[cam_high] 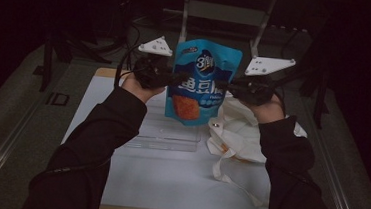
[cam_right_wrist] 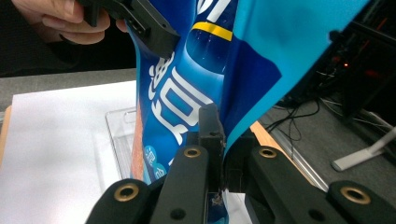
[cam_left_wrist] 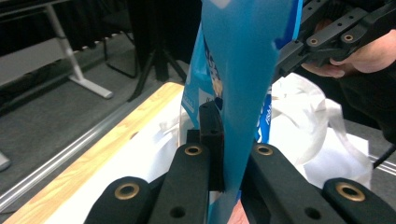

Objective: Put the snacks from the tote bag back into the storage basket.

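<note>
Hanging at the upper centre of the frame, the blue snack bag (cam_high: pixel 202 83) is pinched at its left edge by the left gripper (cam_high: pixel 178 77) and at its right edge by the right gripper (cam_high: pixel 226 86). Below it lies a clear tray (cam_high: pixel 171 133); a white cloth bag (cam_high: pixel 239 134) lies at right on the white table (cam_high: pixel 167 178).

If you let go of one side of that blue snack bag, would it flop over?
Probably. The blue snack bag looks like thin film: in the left gripper view it bends between the jaws. Pinched at both edges by the left gripper and right gripper, it hangs flat, so it seems light. Its glossy skin may be slippery.
</note>
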The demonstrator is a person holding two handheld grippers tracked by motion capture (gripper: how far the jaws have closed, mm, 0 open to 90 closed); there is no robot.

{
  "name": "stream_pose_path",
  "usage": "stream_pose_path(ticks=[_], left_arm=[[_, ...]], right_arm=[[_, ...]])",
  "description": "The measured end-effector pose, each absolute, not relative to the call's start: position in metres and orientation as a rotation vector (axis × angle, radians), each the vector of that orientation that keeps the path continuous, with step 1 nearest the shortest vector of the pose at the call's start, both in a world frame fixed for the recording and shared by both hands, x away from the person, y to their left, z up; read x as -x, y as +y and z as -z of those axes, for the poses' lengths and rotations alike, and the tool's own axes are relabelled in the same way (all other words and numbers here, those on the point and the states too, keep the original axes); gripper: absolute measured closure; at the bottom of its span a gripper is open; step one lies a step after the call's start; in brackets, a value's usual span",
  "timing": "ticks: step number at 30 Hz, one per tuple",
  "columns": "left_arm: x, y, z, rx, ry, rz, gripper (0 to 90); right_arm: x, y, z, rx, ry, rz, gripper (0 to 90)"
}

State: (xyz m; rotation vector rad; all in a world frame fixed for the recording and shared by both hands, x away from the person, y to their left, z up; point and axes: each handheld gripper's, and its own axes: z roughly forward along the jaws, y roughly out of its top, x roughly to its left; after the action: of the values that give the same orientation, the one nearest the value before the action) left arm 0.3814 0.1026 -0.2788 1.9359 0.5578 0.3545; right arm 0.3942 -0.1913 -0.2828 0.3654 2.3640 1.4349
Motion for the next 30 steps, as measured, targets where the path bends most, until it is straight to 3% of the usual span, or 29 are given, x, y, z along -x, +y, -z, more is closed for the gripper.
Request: stream_pose_path(ticks=[17, 30], left_arm=[[-0.378, 0.152, 0.308, -1.907, 0.656, -0.370, 90.0], [-0.389, 0.165, 0.337, -1.873, 0.705, -0.339, 90.0]], right_arm=[[-0.404, -0.134, 0.304, -0.318, 2.447, -1.412, 88.8], [-0.415, -0.116, 0.328, -0.333, 2.492, -1.395, 89.0]])
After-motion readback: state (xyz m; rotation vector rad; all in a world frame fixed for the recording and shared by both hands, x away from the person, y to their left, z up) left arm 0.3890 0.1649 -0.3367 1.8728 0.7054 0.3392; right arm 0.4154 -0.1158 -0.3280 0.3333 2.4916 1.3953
